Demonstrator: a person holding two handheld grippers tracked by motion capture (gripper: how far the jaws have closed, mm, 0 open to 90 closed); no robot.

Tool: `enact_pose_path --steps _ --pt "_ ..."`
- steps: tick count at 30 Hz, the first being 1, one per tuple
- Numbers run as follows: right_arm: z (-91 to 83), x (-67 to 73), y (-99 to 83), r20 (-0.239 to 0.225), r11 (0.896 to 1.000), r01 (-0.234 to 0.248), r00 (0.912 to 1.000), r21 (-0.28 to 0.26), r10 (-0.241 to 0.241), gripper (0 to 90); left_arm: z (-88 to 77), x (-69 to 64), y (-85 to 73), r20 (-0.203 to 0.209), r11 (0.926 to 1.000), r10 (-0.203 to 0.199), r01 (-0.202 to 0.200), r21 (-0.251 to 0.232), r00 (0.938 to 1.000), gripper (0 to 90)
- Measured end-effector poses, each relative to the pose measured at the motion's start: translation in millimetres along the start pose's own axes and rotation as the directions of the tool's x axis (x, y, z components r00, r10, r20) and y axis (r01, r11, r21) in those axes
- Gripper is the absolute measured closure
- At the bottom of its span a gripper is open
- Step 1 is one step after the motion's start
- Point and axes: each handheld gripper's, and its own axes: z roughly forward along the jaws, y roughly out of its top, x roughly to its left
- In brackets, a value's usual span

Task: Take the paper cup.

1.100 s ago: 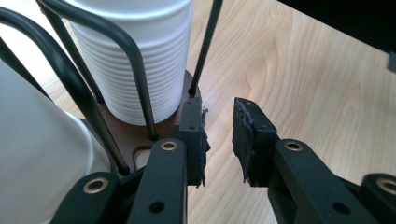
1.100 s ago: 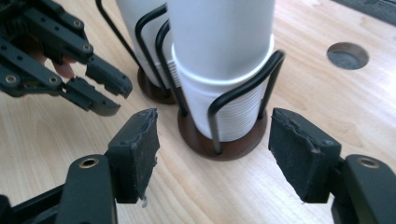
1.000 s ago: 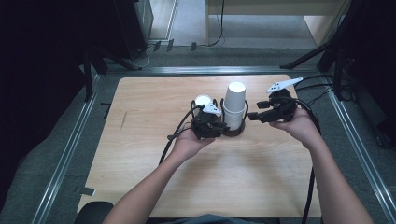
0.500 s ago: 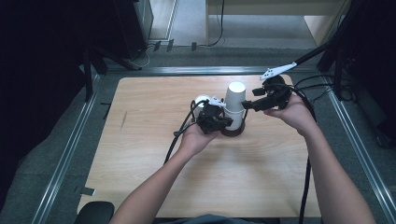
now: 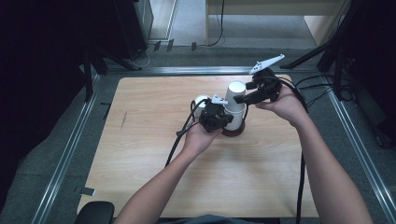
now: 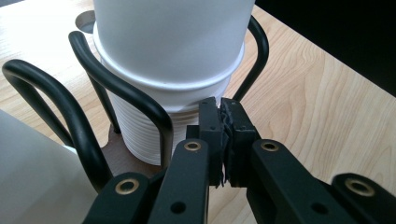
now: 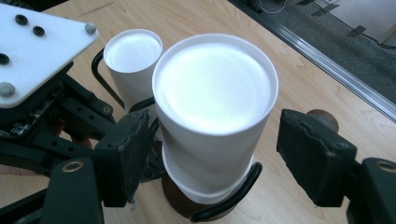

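Right gripper open around cup stack.

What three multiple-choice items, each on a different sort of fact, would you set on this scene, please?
1. Where is the right gripper?
A. Lying flat on the table
B. At the top white cup, one jaw on either side
C. Inside a cup

2. What colour are the holder's wire loops?
A. Black
B. Red
C. White

3. How do the left gripper's jaws stand?
A. Wide open
B. Shut, pads together
C. Clamped on a spoon

Answers: 1 B, the right gripper view shows the cup between the spread pads; 2 A, the loops are black; 3 B, the pads meet.
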Motion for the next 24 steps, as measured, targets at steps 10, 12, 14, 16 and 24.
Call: enact_pose_path --steps 10,12,14,16,24 --pt "11.5 1.6 19.1 0.002 0.997 0.026 0.9997 0.074 -0.026 25.8 2.9 0.5 -0.7 -0.007 1.0 -0.006 0.006 -0.007 1.0 87.3" --pt "14.6 1.2 23.1 0.007 0.992 0.011 0.9999 0.122 -0.012 26.0 2.8 0.2 -0.7 -0.011 1.0 -0.002 0.002 -0.006 0.9999 87.3" --pt "17.3 0.9 26.7 -0.003 0.986 0.011 0.9999 0.167 -0.011 26.0 2.7 0.3 -0.8 -0.011 1.0 0.001 -0.001 -0.004 0.9999 87.3" --pt "19.6 1.1 29.7 -0.006 0.979 0.011 0.9999 0.202 -0.01 26.0 2.7 0.5 -0.7 -0.01 1.0 0.0 0.0 -0.005 0.9999 87.3" --pt "25.1 4.8 43.4 0.008 0.961 0.035 0.9992 0.275 -0.039 30.8 2.6 0.3 -0.7 -0.013 1.0 0.001 -0.001 -0.003 0.9999 87.3"
